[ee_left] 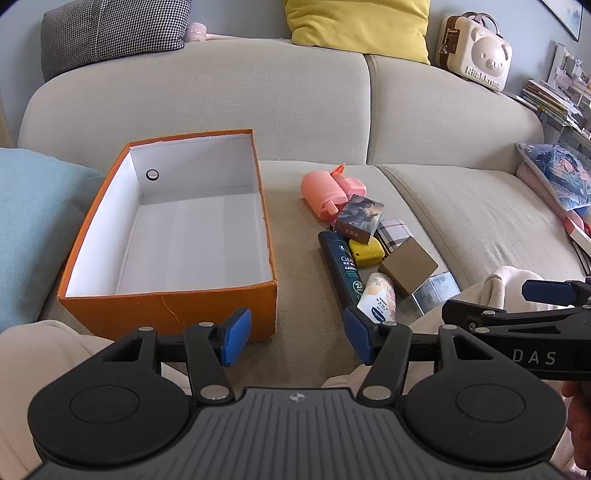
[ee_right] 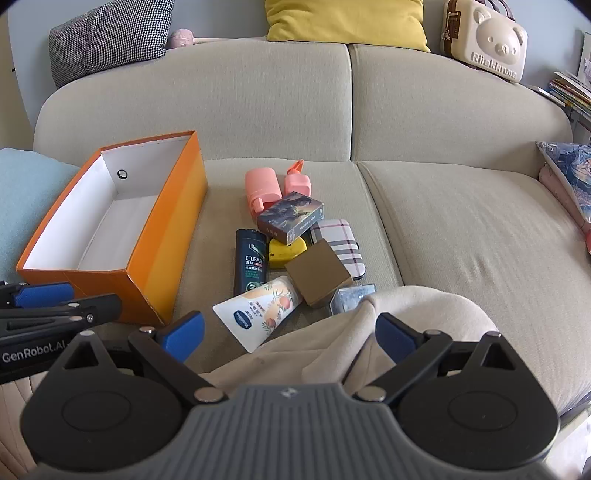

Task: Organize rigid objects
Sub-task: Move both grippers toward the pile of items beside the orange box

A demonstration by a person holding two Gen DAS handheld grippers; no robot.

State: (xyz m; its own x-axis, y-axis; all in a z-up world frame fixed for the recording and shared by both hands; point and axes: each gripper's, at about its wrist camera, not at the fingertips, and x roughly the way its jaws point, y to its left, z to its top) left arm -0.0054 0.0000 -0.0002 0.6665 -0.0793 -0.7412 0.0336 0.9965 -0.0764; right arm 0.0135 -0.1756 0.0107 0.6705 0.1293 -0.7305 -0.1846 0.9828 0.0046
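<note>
Yellow cushion (ee_left: 356, 26), houndstooth cushion (ee_left: 110, 33), bear case (ee_right: 487, 40)

Yellow case (ee_right: 286, 252) was mostly buried under the card box (ee_right: 290, 217) and brown cube (ee_right: 318, 277), centre frame. Clear box (ee_right: 349, 297) half hidden behind beige fabric (ee_right: 369, 332), lower centre. White tube (ee_left: 380, 297) bottom end blocked by a blue pad. Bottle (ee_right: 251, 260) small print unreadable. Book stack (ee_right: 570, 90) cut off at right edge.
</note>
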